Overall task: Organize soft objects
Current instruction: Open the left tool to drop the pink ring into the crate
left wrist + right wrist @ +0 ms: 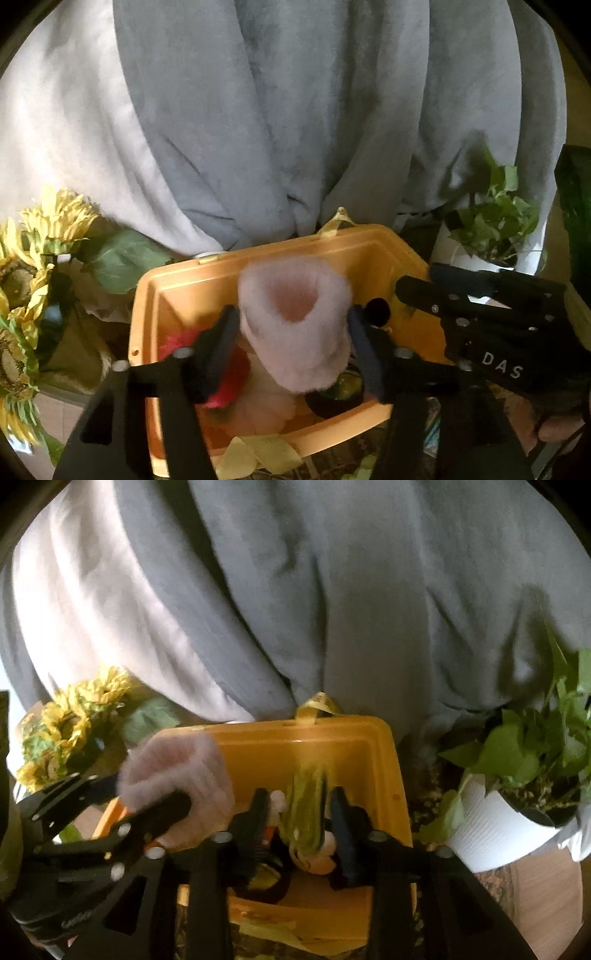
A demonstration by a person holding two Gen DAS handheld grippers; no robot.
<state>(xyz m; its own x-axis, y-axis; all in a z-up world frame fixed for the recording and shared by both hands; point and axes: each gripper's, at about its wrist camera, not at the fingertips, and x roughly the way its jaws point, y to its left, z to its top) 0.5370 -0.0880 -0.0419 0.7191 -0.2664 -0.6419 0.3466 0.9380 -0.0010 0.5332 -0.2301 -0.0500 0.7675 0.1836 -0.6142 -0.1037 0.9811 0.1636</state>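
An orange plastic bin (369, 247) stands in front of me; in the right wrist view the bin (369, 738) fills the middle. My left gripper (291, 332) is shut on a fluffy pink soft toy (295, 321) and holds it over the bin; the same toy (177, 775) shows at left in the right wrist view. My right gripper (299, 812) is shut on a yellow-green soft toy (306, 812) inside the bin. A red fuzzy toy (225, 369) and a dark toy (340, 391) lie in the bin.
Grey curtains (295, 110) hang behind the bin. Artificial sunflowers (33, 266) stand at left. A leafy plant in a white pot (495, 827) stands at right. A yellow ribbon (266, 454) lies over the bin's near rim.
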